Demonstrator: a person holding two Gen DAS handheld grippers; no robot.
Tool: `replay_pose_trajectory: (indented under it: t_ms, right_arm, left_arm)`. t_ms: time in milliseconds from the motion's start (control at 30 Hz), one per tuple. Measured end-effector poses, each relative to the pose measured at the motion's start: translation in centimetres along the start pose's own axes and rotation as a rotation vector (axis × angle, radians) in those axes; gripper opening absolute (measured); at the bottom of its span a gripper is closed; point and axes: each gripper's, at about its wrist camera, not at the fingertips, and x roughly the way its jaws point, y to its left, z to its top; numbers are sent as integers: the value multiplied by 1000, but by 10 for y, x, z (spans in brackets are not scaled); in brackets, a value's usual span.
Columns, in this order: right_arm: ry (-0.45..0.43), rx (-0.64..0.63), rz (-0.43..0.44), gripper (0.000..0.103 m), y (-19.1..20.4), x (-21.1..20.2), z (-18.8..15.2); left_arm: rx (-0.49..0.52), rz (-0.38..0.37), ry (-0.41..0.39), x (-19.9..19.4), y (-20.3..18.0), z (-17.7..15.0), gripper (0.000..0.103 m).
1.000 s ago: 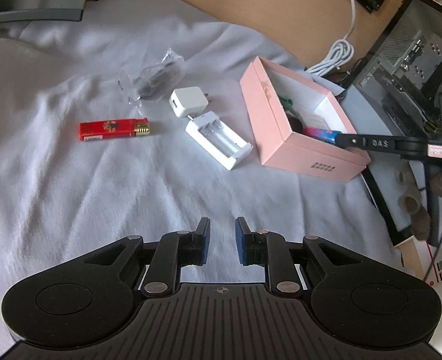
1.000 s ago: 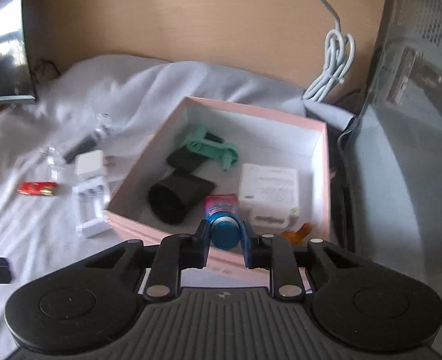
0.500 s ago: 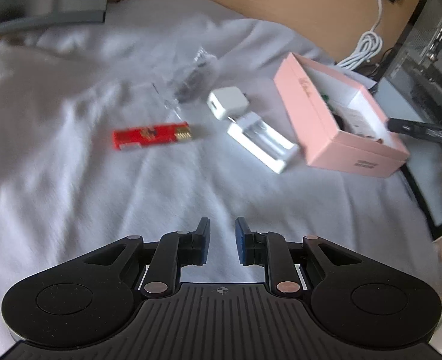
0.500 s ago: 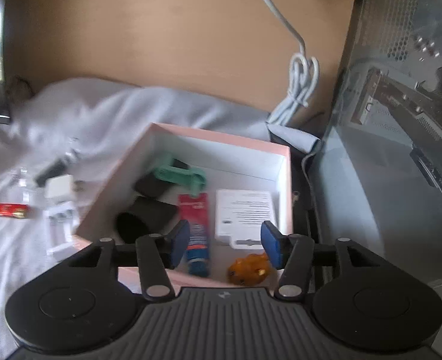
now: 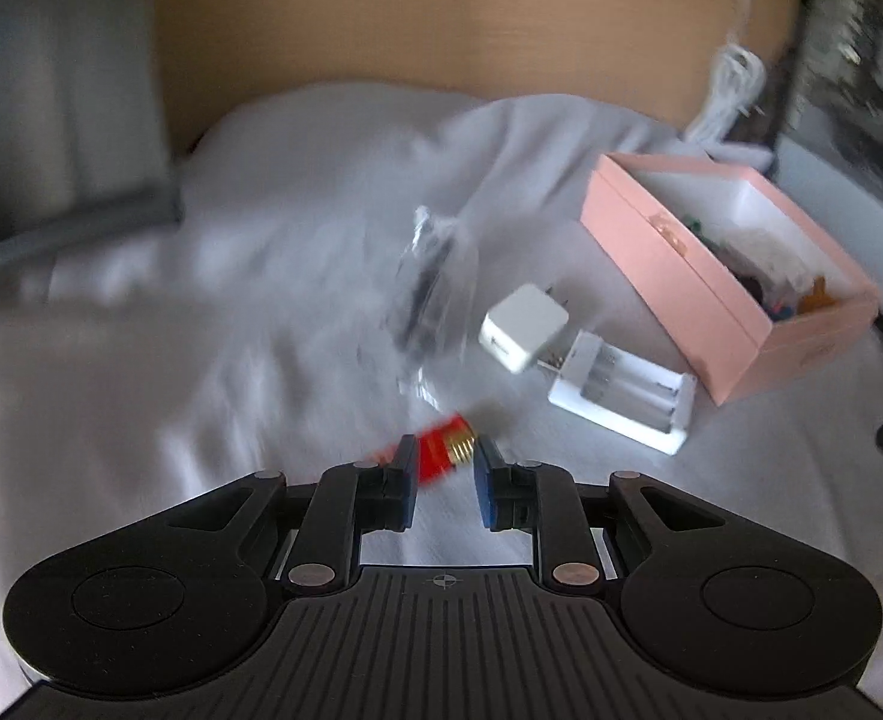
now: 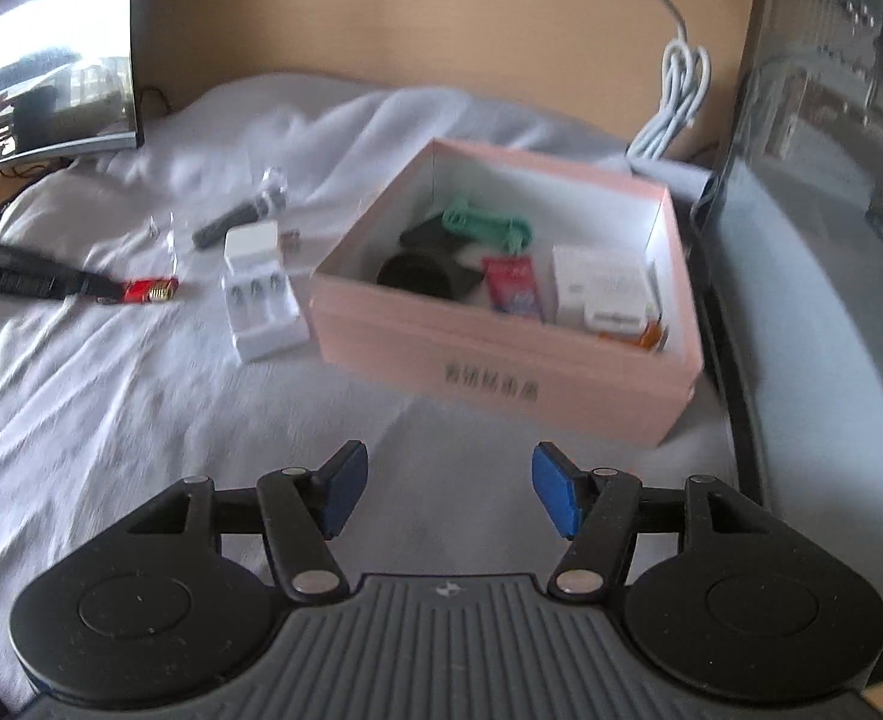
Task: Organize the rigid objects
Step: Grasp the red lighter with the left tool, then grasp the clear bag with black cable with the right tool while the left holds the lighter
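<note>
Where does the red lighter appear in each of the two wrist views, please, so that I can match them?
Left wrist view: the red lighter lies low in the centre, between the tips of the left tongs, on the white cloth.
Right wrist view: the red lighter is at mid-left, at the tip of the left tongs reaching in from the left edge.
Shared landmark: the white battery charger lies between the lighter and the pink box.
</note>
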Motion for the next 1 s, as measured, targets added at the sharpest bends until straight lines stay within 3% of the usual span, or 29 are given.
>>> replay_pose_trajectory:
  t_ms: [133,267,333,400,467,600,700,833,1000]
  right_arm:
    - [20,12,3,61,3,1,-6]
    - [40,23,7,61,4,2,-9]
    - [47,24,23,61,6,2,-8]
    - [34,14,44,61,10,0,-5]
    - [11,-16,74,61,20,-2,4]
    - [-40,-66,139,61,43,1,40]
    - [-74,-67,206,61,65,12,77]
    - [-74,-43,305,73,94,48,126]
    - [-15,80,279,73,118,121,173]
  left_arm:
    - [168,-31,42,13,7,9,23]
    - [203,-144,144,28,24,9,24]
    - [246,-147,138,30,27,8,28]
    - [245,-145,151,34,29,8,38]
    - [238,-142,166,41,28,5,40]
    - [143,-148,140,42,33,3,38]
    - [108,-128,124,32,34,-7,29]
    - [23,-98,99,14,33,-26,26]
    - [-159,-64,85,-12,27,-49,26]
